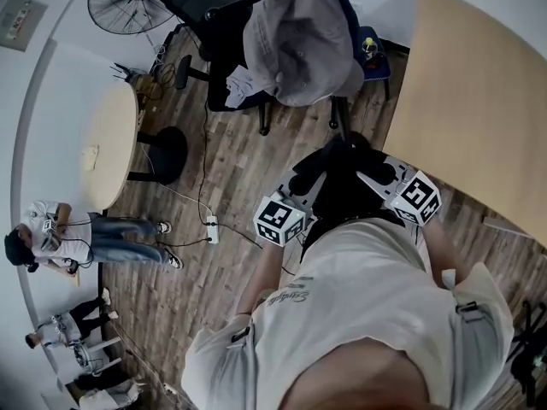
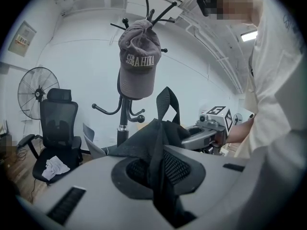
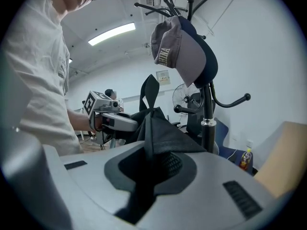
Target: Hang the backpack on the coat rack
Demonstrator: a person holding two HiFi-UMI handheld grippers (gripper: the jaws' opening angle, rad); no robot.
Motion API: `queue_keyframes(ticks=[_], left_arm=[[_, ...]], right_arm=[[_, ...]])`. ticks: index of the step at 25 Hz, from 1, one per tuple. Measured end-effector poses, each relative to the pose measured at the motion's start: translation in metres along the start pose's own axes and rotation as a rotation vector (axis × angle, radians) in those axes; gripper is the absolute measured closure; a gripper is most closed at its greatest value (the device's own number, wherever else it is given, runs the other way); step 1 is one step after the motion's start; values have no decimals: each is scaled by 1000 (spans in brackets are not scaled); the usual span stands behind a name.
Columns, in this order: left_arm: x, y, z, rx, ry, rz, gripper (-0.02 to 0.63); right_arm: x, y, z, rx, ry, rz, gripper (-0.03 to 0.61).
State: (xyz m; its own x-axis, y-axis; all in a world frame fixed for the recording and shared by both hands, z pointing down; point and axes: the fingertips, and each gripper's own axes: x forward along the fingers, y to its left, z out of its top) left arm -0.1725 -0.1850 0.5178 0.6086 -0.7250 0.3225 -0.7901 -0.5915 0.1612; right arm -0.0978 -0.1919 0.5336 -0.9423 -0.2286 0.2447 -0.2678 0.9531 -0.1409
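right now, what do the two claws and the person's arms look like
The two match. The left claw and right claw have smooth, light grey moulded bodies with a dark recess around the jaws and dark slots on top. Each carries a white cube printed with black square markers. The person wears a white short-sleeved t-shirt with small grey print.

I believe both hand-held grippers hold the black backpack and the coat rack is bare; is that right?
No, the coat rack is not bare: the left gripper view shows a grey cap on it. The left hand-held gripper and right hand-held gripper hold the black backpack.
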Motion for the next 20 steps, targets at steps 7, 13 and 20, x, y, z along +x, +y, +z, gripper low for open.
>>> queue_keyframes(ticks=[7,13,20], left_arm=[[22,20,2,-13,34,-70,561],[22,36,-7,-4,83,-142,561],[32,47,-14,8,122,-192,560]], right_arm=[[9,-24,-2,32,23,-72,546],[24,-23,-11,82,45,-132,546],[31,-31,-22,122,49,-177,546]])
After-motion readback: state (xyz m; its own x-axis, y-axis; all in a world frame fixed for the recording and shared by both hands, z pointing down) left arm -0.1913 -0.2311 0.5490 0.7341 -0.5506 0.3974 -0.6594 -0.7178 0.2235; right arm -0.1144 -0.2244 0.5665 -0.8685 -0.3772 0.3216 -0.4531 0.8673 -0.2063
